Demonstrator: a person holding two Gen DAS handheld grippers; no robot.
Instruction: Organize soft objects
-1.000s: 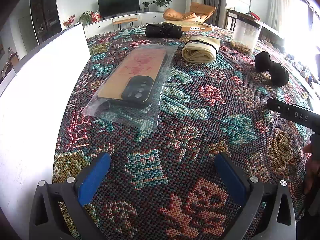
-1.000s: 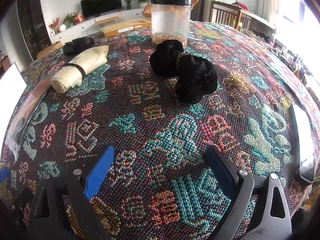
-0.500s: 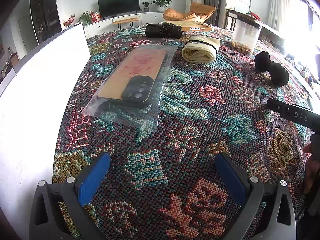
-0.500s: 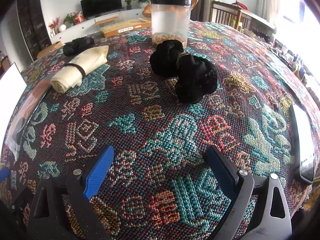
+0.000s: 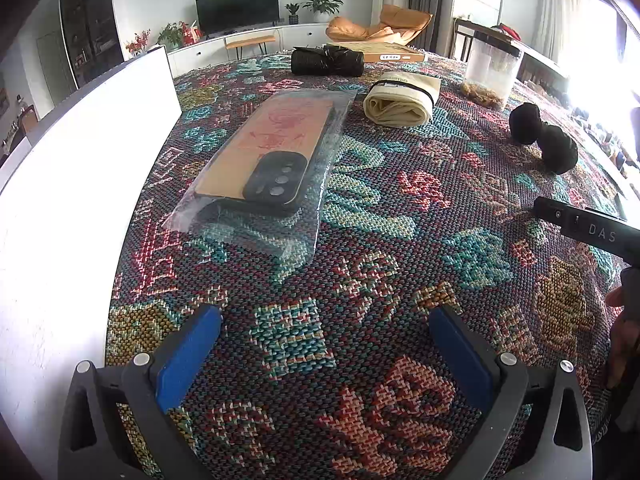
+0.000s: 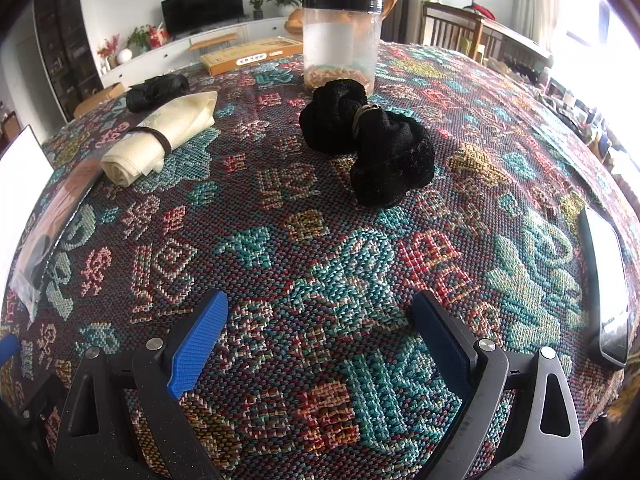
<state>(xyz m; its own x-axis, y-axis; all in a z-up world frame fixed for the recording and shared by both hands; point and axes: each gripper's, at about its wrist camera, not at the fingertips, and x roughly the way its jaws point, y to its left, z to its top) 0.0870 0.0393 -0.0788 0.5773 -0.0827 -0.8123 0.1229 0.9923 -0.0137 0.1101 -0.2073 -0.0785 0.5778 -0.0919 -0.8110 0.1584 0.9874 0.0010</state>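
A: Left gripper (image 5: 325, 354): blue pads wide apart, nothing between, over bare tablecloth (image 5: 400, 216). Right gripper (image 6: 320, 342): likewise spread, empty.

B: Ahead of right fingers: black bundle (image 6: 370, 142); ahead-left, cream roll (image 6: 160, 138), black roll (image 6: 158, 86) beyond. Ahead of left: bagged phone case (image 5: 268, 160).

A: Nothing gathered yet, seemingly; all sorting left.

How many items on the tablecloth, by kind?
Soft bundles: 3 (black fuzzy bundle, cream cloth roll, black roll)
Phone case in plastic bag: 1
Clear jar: 1
Flat box: 1
Phone: 1
Total: 7
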